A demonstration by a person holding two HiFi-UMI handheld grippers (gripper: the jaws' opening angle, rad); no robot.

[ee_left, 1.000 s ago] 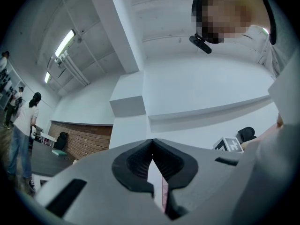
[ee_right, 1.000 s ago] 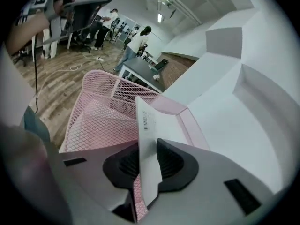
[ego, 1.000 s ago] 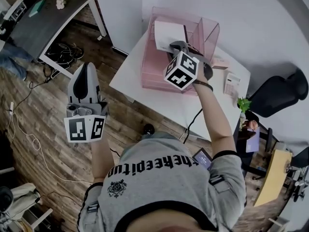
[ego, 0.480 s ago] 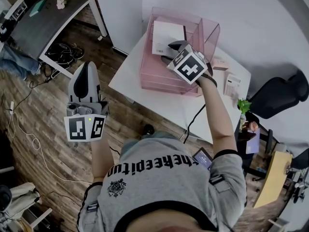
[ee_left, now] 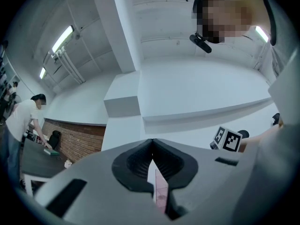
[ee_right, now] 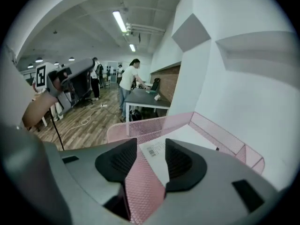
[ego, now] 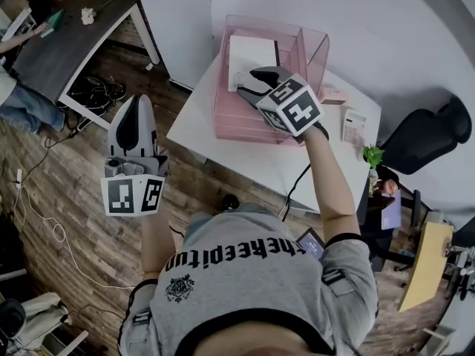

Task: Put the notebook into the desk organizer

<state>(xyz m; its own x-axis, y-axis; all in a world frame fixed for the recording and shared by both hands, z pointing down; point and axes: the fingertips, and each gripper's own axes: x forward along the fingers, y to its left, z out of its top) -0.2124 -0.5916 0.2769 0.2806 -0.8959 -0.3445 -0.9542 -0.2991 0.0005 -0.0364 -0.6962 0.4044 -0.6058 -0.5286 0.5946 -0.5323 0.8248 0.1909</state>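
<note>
A pink mesh desk organizer stands on the white table. The white notebook lies flat in its upper left compartment. My right gripper hovers just over the notebook's near edge. Its jaws have just been opening and now stand open, with nothing pressed between them. In the right gripper view the notebook with its barcode label shows beyond the right gripper, above the organizer's mesh. My left gripper hangs over the wooden floor, left of the table, shut and empty, and the left gripper points upward.
A white calculator and a small pink item lie on the table right of the organizer. A potted plant and a black chair stand past the table's right end. A grey desk with cables under it is at far left.
The right gripper let go of the notebook, opened, rolled and lifted slightly. The notebook now rests flat in the organizer. The left gripper has barely moved.
</note>
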